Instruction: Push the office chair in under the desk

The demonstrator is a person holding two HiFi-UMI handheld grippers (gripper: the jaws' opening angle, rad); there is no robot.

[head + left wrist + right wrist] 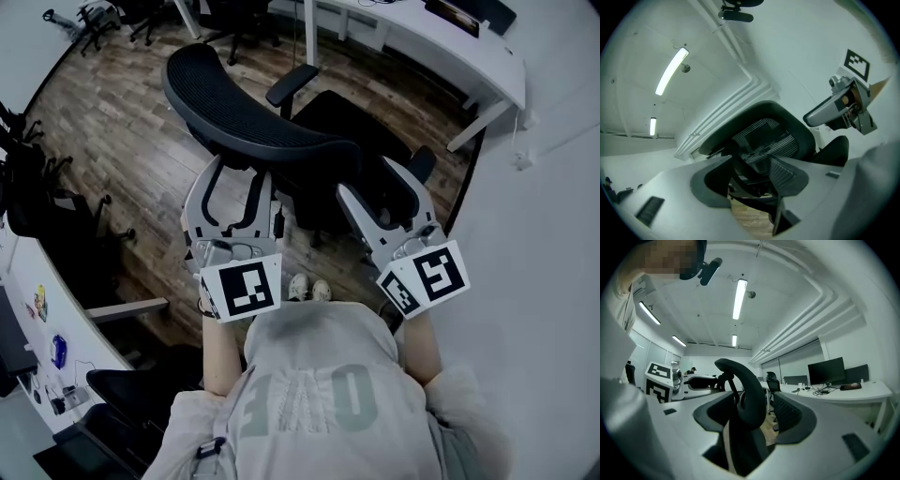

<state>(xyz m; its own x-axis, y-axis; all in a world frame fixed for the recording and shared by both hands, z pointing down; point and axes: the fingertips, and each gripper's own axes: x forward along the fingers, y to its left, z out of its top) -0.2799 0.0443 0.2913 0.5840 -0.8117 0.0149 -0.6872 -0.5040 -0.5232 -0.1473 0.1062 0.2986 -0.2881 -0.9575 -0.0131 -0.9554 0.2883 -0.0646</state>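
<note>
A black mesh office chair (253,112) stands on the wood floor right in front of me, its backrest toward me and its seat (347,131) pointing at the white desk (441,42) at the upper right. My left gripper (239,173) is at the backrest's lower left edge. In the left gripper view it (750,180) is open, with the backrest (764,140) just beyond its pads. My right gripper (375,183) is at the backrest's right side. In the right gripper view it (752,418) is open, with the backrest's edge (747,390) standing between its jaws.
A white wall (544,234) runs along the right. A second white desk (37,309) with small items lies at the lower left, another black chair (131,389) beside it. More chairs (103,19) stand at the far left. A monitor (827,369) sits on the desk.
</note>
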